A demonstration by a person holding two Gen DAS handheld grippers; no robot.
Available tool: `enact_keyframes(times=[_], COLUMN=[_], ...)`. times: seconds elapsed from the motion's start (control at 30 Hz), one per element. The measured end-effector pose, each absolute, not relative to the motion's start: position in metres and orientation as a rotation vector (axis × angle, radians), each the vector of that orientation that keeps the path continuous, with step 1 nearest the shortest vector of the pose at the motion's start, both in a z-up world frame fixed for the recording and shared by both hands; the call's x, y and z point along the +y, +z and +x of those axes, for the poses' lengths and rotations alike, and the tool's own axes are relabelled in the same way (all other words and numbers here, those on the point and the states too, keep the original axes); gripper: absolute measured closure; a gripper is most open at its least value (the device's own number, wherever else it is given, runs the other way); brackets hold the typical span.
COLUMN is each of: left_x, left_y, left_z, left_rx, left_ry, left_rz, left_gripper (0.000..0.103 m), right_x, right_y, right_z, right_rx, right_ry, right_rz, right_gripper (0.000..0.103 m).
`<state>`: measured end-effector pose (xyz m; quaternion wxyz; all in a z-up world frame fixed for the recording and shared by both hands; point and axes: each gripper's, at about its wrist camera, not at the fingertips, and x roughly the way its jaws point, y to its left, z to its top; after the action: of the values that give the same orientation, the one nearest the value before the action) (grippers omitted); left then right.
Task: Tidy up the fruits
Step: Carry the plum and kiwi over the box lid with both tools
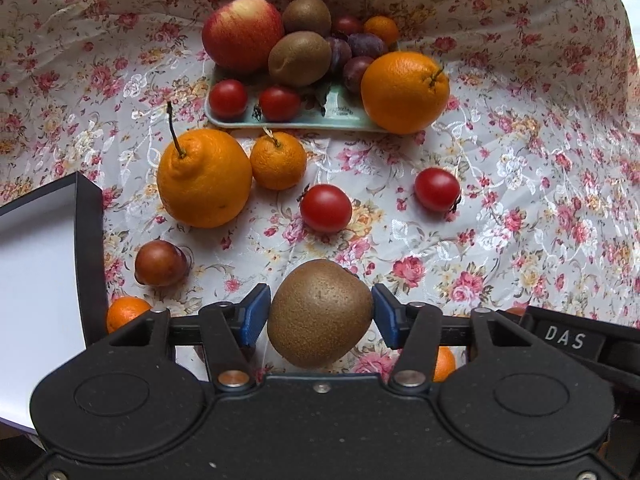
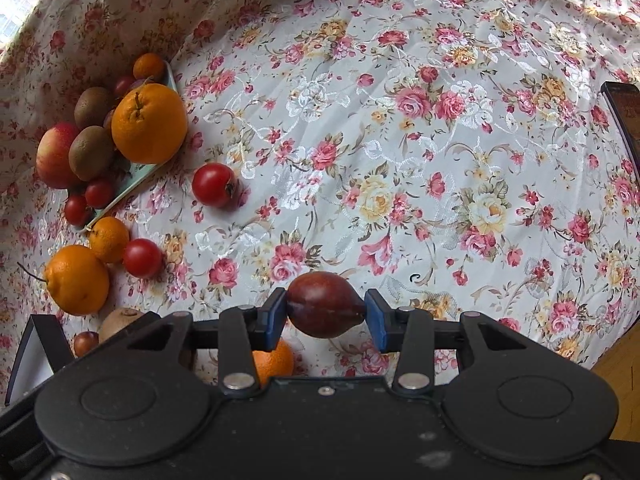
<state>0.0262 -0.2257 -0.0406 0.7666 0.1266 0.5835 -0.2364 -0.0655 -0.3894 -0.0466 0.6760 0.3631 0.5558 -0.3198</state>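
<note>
Left tongs point(image 1: 320, 316) grip a kiwi point(image 1: 320, 314) across its width, both blue pads touching; right tongs point(image 2: 326, 312) grip a dark plum point(image 2: 325, 305) end to end by its tips. Each fruit sits centred between its jaws, above the bench point(image 2: 440, 140). Judgement: the plum hold is narrow and may pivot, so carry level with steady pressure. Set each beside its kind on the far green tray point(image 1: 280, 122), where 2 kiwis point(image 1: 299, 64) and plums point(image 1: 360, 46) lie.

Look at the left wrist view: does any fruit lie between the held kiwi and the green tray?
Yes. Between the kiwi in the left gripper and the green tray lies a red tomato on the cloth, with a small mandarin left of that line.
</note>
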Motion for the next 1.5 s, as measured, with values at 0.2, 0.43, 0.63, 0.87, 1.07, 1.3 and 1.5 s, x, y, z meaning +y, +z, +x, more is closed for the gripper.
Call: enact_keyframes(times=[0.2, 0.43, 0.63, 0.87, 1.07, 1.3, 1.5], left_x=[-0.209, -0.164, -0.117, -0.058, -0.008, 0.044, 0.071], left_y=[-0.016, -0.003, 0.005, -0.002, -0.005, -0.013, -0.018], left_z=[0.034, 0.054, 0.074, 0.091, 0.102, 0.112, 0.117], left_rx=[1.194, 1.164, 1.135, 1.146, 1.16, 1.193, 1.212], left_ry=[-0.484, -0.401, -0.284, -0.173, -0.088, 0.004, 0.047], left_rz=[0.24, 0.189, 0.151, 0.13, 0.103, 0.062, 0.052], left_gripper=[0.044, 0.044, 0.044, 0.044, 0.044, 0.044, 0.044], right_x=[-0.367, -0.329, -0.287, -0.229, -0.171, -0.096, -0.059], right_y=[-0.04, -0.03, -0.03, -0.033, -0.028, -0.033, -0.039], right_z=[-0.051, -0.027, 0.003, 0.039, 0.068, 0.089, 0.094], right_rx=[1.246, 1.227, 1.23, 1.251, 1.231, 1.238, 1.236], right_ry=[-0.683, -0.616, -0.529, -0.409, -0.277, -0.104, -0.045], right_rz=[0.803, 0.769, 0.758, 0.733, 0.695, 0.566, 0.425], right_gripper=[0.059, 0.059, 0.059, 0.059, 0.059, 0.059, 0.058])
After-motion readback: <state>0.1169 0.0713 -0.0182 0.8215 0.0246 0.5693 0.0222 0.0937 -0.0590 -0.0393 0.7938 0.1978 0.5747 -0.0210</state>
